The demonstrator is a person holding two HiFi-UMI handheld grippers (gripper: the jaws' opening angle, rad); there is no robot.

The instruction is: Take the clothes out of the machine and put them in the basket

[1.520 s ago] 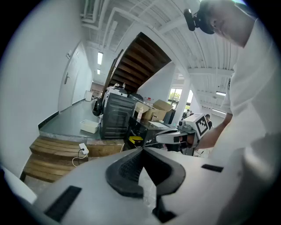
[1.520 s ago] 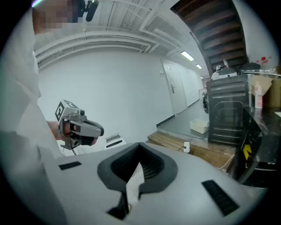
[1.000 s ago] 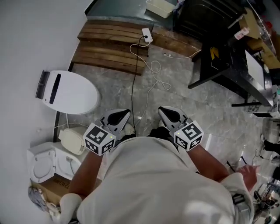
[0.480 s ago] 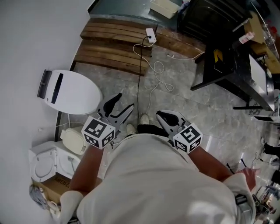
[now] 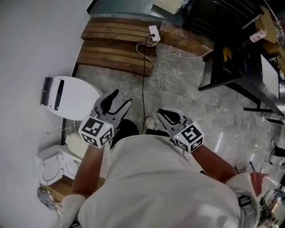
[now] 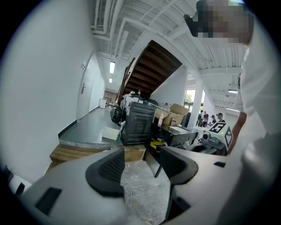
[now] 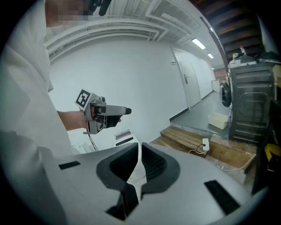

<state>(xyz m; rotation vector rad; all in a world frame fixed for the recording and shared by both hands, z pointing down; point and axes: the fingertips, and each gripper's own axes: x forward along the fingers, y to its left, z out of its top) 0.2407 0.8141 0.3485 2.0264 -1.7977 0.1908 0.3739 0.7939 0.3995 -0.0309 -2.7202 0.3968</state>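
In the head view my left gripper (image 5: 121, 98) is held out over the grey floor beside a white oval-topped unit (image 5: 71, 97). Its jaws have just been opening and stand open, with nothing between them (image 6: 140, 159). My right gripper (image 5: 159, 112) hangs close to the person's body, its pads nearly touching and empty (image 7: 139, 147). The right gripper view shows the left gripper (image 7: 125, 111) from the side against the white wall. A small white machine (image 5: 49, 164) with a round lid sits at the lower left. No clothes or basket show in any view.
A wooden step (image 5: 116, 46) runs along the far wall, with a power strip (image 5: 154, 33) and a cable trailing across the floor. A black table (image 5: 231, 53) stands at the right. A white tub (image 5: 167, 5) sits behind the step, near a dark cabinet (image 6: 138, 124).
The left gripper went from shut to open and moved forward and leftward, toward the white oval unit. The right gripper shifted slightly and stayed shut.
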